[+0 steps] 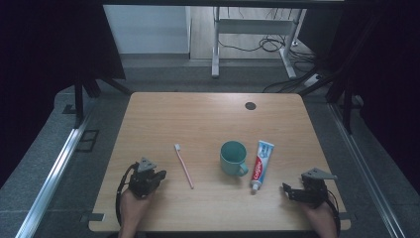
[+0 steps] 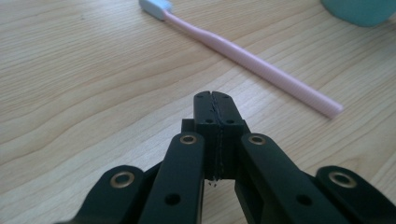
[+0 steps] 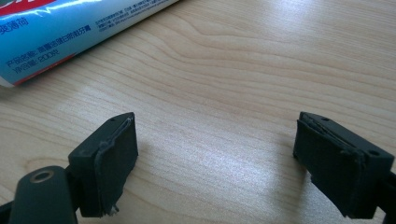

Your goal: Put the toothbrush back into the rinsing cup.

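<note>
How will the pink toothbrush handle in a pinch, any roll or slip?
The slim pink plastic toothbrush lies flat on the wooden table, so it sits low for pinching. Its rounded, smooth-looking handle may roll or slip. It probably stays stiff and light.

Table [image 1: 208,119] light wood-grain laminate, smooth satin; toothbrush [image 2: 261,65] matt pink plastic; toothpaste tube [image 3: 60,32] glossy printed plastic; mug [image 1: 233,157] smooth teal.
</note>
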### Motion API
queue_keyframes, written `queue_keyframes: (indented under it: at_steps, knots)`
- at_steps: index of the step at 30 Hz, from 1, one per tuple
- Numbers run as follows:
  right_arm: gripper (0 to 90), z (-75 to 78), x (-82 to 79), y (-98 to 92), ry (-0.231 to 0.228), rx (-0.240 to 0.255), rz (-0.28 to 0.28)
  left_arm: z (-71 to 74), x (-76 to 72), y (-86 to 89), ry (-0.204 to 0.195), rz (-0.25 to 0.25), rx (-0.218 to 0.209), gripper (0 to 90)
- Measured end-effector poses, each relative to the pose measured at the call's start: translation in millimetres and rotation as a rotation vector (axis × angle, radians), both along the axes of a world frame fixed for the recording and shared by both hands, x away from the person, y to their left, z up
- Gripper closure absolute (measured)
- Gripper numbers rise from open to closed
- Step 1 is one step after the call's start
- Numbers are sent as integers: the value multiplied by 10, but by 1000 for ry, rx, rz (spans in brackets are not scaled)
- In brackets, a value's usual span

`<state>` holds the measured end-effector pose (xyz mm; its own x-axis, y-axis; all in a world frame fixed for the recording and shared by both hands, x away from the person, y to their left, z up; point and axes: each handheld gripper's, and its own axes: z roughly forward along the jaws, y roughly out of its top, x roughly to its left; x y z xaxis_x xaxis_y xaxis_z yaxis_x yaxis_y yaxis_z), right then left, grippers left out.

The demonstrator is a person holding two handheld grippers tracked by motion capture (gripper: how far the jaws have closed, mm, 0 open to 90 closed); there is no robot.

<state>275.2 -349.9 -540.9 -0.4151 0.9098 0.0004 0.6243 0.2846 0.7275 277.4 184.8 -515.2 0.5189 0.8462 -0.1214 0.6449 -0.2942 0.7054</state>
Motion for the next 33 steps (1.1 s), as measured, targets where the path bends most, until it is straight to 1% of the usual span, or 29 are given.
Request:
queue_keyframes:
  at_steps: [4,5,8,9,10,14,17,23,29,33]
  knots:
    - [134,0,0,-1,0,0,1,21,35,-53,2,-11,-10,894]
    - [134,0,0,0,0,0,1,32,53,-86,6,-20,-17,893]
    - [134,0,0,-1,0,0,1,48,73,-130,7,-28,-19,893]
    - [134,0,0,-1,0,0,1,68,100,-181,8,-42,-24,894]
    - [134,0,0,-1,0,0,1,68,100,-181,8,-42,-24,893]
    - [134,0,0,0,0,0,0,104,170,-301,13,-76,-35,893]
    - [134,0,0,0,0,0,0,111,228,-400,14,-99,-30,893]
    - [134,0,0,-1,0,0,1,63,323,-578,32,-128,-26,893]
    - [134,0,0,0,0,1,3,5,366,-673,47,-146,-23,893]
    - [134,0,0,0,0,0,4,-41,367,-717,61,-154,-18,893]
